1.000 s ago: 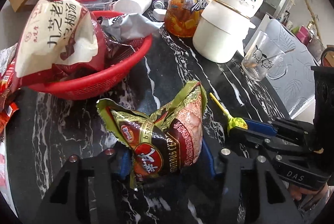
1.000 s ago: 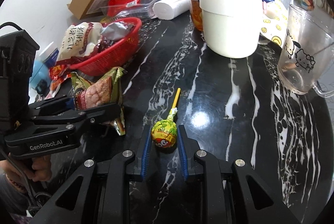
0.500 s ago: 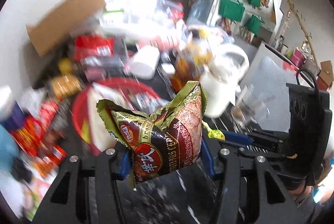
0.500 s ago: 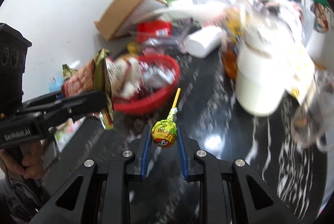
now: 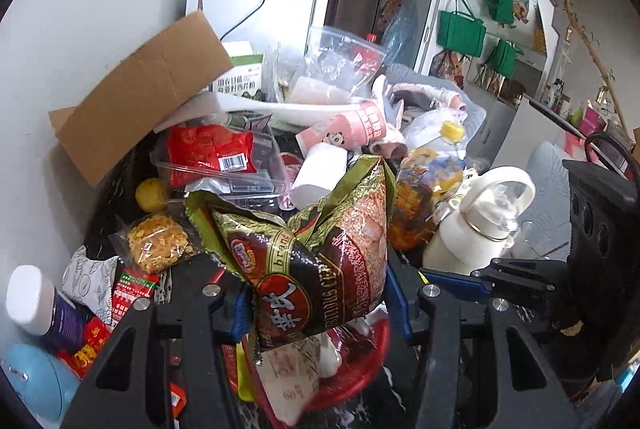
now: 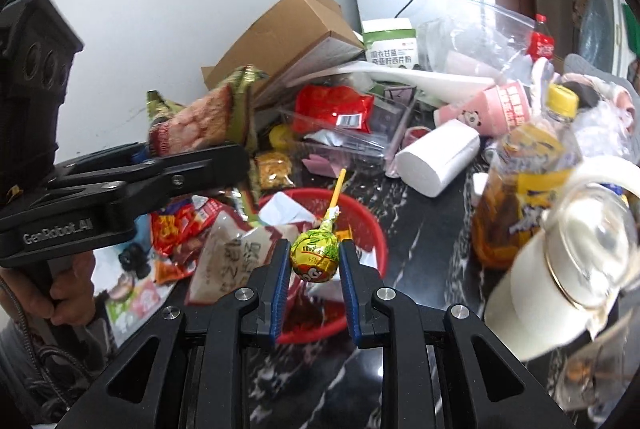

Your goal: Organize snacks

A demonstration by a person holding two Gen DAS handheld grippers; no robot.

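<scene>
My left gripper is shut on a green and brown snack bag and holds it in the air above the red basket. The bag also shows in the right wrist view, held by the left gripper. My right gripper is shut on a yellow-green lollipop with a yellow stick, held above the red basket. The basket holds a white snack bag and other packets. The right gripper shows in the left wrist view beside the snack bag.
A white kettle and an orange drink bottle stand right of the basket. A white paper roll, pink cups, a clear box with a red packet and a cardboard box lie behind. Loose packets lie left.
Both grippers have lifted off the table with their loads and moved over the red basket. The snack bag and the lollipop stay gripped.
</scene>
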